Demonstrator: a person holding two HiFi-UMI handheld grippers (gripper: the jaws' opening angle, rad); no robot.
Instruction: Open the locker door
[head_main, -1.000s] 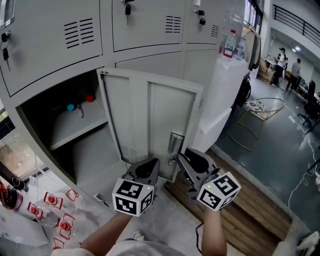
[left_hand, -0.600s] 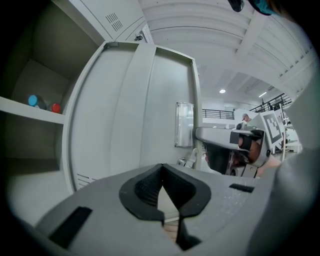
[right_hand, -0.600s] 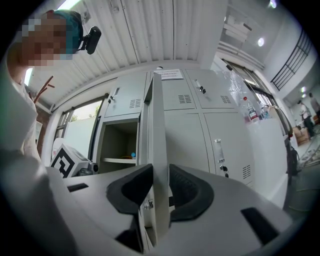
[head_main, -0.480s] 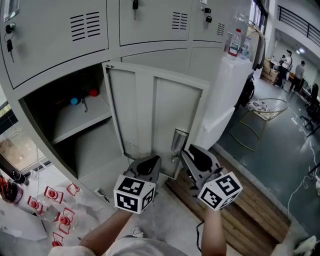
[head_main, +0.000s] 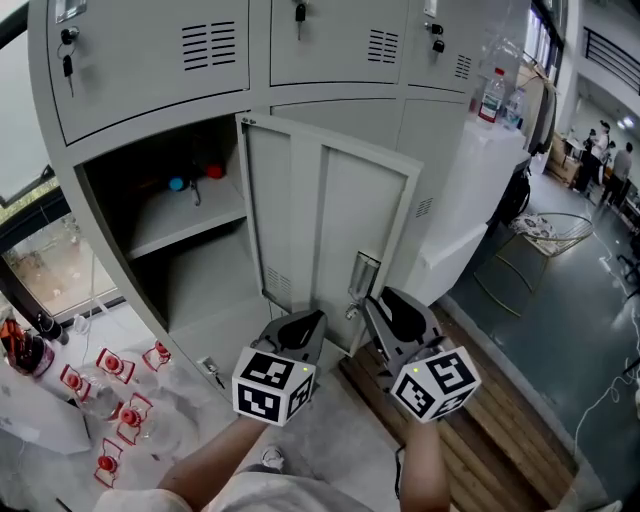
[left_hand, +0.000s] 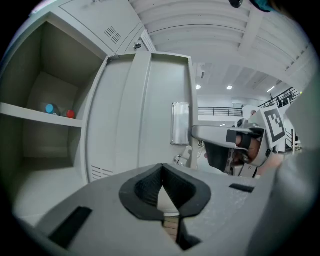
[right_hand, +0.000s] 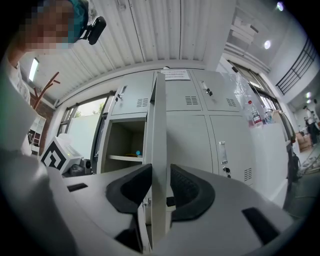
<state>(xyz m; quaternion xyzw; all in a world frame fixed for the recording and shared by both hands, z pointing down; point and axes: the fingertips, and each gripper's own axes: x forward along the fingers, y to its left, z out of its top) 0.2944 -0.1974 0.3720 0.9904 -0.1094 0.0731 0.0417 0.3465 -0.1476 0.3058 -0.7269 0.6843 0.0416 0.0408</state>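
Note:
The grey locker door (head_main: 330, 230) stands swung wide open, its inner face with a latch plate (head_main: 362, 275) towards me. My right gripper (head_main: 385, 310) is at the door's free edge near the latch. In the right gripper view the door edge (right_hand: 158, 150) runs upright between the jaws of the right gripper (right_hand: 160, 185). The jaws have just been opening, and a gap shows beside the right pad (right_hand: 186, 187). My left gripper (head_main: 305, 328) hangs shut and empty beside it, in front of the door's lower inner face (left_hand: 140, 110). Its tips meet in the left gripper (left_hand: 161, 170) view.
The open compartment has a shelf (head_main: 190, 222) with a blue thing (head_main: 178, 184) and a red thing (head_main: 213, 172) at the back. A white cabinet (head_main: 470, 200) with bottles (head_main: 489, 95) stands to the right. A wooden pallet (head_main: 500, 410) lies below it. Red-marked items (head_main: 110, 365) lie on the floor at left.
The head view has panned, so the locker sits further right and looks more upright. The right jaws stand a little wider on the door edge. The door's angle looks unchanged.

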